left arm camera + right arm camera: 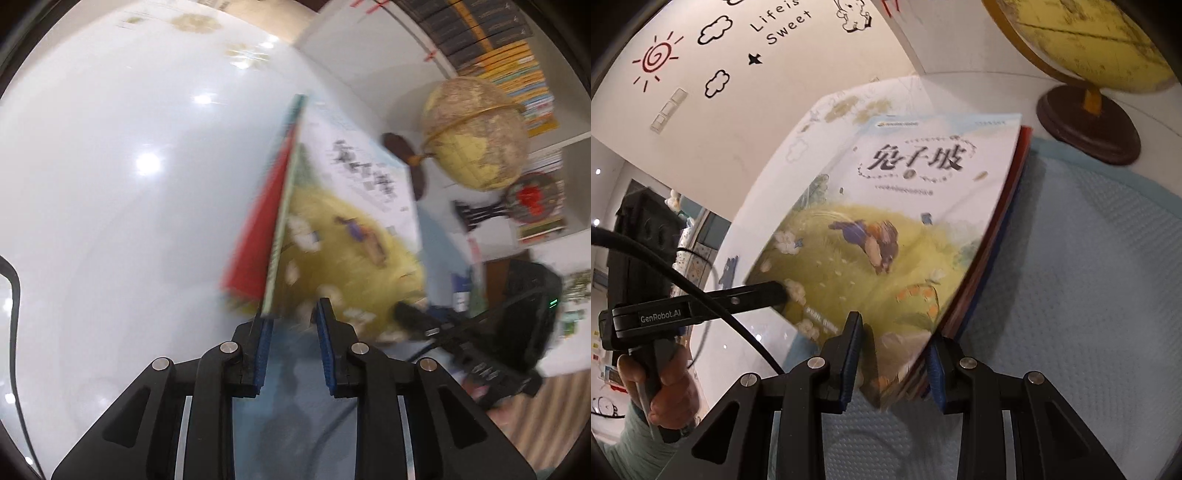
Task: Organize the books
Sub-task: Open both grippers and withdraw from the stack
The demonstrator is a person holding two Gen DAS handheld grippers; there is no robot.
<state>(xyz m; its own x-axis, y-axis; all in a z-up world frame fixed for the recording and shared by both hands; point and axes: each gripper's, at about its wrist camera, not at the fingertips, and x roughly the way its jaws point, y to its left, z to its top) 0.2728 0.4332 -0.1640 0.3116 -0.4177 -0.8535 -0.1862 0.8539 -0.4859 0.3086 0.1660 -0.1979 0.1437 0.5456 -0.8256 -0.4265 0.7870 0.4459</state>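
Right wrist view: the stack of books [886, 229] stands tilted on the blue mat [1071, 295], its long axis running far from the right claw [892, 354], whose jaws straddle its near corner. The left claw [775, 291] touches the cover's left edge, its jaws narrowly parted. No containers.

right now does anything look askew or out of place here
The books are tipped up off the blue mat, and the red one splays away from the top cover. Both grippers bracket the lower edges.
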